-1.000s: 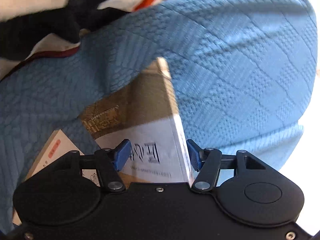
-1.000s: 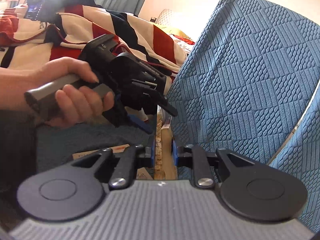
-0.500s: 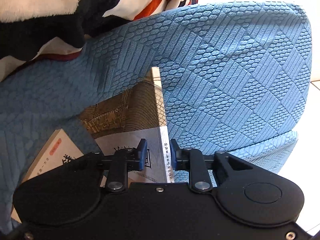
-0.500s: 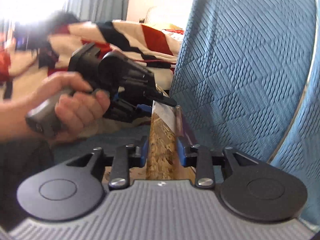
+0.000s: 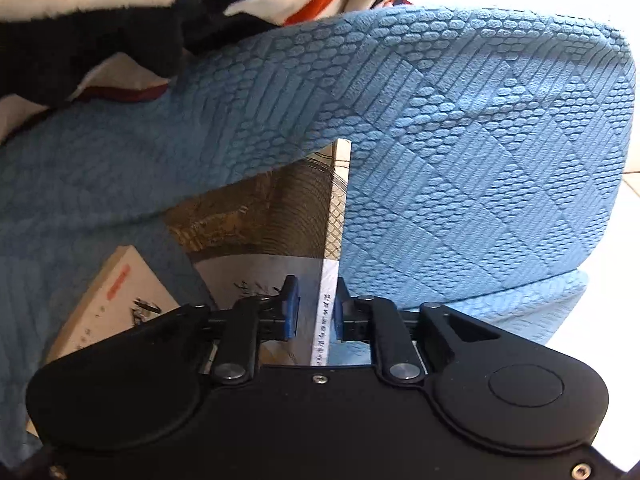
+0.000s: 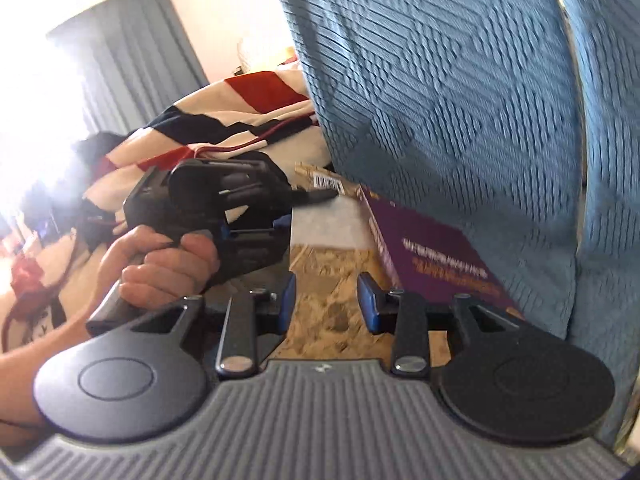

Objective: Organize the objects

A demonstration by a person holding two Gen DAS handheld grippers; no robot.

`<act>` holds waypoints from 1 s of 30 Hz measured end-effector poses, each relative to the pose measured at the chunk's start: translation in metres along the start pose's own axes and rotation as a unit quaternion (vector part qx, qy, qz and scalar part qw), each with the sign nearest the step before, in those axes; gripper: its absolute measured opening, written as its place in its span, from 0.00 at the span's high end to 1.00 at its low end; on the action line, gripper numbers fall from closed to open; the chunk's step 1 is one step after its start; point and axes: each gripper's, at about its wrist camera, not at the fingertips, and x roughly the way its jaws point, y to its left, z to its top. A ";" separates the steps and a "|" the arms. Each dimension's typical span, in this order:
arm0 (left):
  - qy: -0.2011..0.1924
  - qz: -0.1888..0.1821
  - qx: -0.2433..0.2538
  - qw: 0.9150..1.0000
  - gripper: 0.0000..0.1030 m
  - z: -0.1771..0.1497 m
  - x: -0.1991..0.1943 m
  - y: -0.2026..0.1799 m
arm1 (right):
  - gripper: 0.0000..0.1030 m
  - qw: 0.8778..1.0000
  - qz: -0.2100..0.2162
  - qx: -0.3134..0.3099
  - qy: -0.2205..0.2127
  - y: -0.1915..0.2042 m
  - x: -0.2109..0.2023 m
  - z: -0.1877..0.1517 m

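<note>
The left gripper (image 5: 314, 308) clamps its blue pads onto the spine edge of the brown-and-white book (image 5: 276, 216), standing upright against the blue cushion (image 5: 460, 160). The right gripper (image 6: 326, 300) straddles the same book's cover, jaws parted and not visibly pressing. Beside it a purple book (image 6: 436, 252) leans on the cushion. A tan book (image 5: 112, 300) lies flat further left; beyond, a striped blanket (image 6: 240, 120).

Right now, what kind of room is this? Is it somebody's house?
Probably a home, a living room or bedroom. There is a blue textured cushion, a striped blanket behind it, and grey curtains by a bright window. Books lean against the cushion.
</note>
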 end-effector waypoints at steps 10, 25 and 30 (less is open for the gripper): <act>0.029 0.041 0.071 0.996 0.65 -0.020 0.031 -0.027 | 0.66 0.991 0.002 0.133 -0.018 -0.037 0.000 -0.008; 0.041 0.107 0.051 0.992 0.83 -0.035 0.043 -0.019 | 0.67 0.988 -0.008 0.154 -0.004 -0.037 0.002 -0.019; 0.042 0.105 0.049 0.992 0.84 -0.034 0.038 -0.019 | 0.64 0.989 -0.062 0.131 0.007 -0.033 0.005 -0.016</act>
